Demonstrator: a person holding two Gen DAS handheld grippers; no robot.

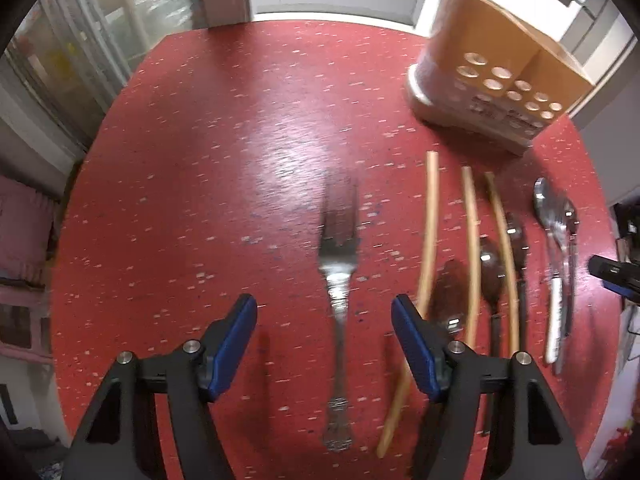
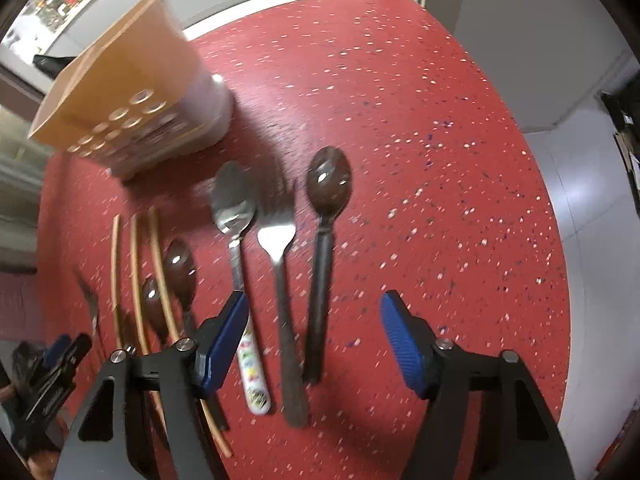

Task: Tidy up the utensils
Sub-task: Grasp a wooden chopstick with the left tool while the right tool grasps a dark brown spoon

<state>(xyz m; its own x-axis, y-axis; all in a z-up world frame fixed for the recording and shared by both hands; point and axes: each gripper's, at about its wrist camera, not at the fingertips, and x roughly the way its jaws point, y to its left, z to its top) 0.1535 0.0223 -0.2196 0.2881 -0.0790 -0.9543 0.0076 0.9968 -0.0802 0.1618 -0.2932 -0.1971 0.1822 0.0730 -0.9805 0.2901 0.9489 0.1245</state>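
Jaws on both grippers stand wide apart with nothing between their blue pads. On the left gripper (image 1: 324,344) they straddle an ornate silver fork (image 1: 338,320) that lies flat on the red speckled surface (image 1: 224,160), tines pointing away, handle running back between the pads. By that framing the step in hand looks like the first pick, with the fork as target and nothing yet in the holder. The next move calls for lowering straight down over the handle, pinching across its narrow width, then lifting and carrying it to the tan wooden utensil holder with round holes (image 1: 500,68), which stands at the far right of the left view, well apart from the fork.

Just beside the right pad runs a long pale wooden chopstick (image 1: 426,236); it passes under or close to that pad, so a sloppy close could catch it too. Two more chopsticks and several dark brown spoons lie further right in the row.

Under the right gripper (image 2: 314,340) lie a plain steel fork (image 2: 280,280) and a dark brown plastic spoon (image 2: 326,240), with a steel spoon with a white patterned handle (image 2: 240,272) passing under its left pad. Motion blur softens both views.
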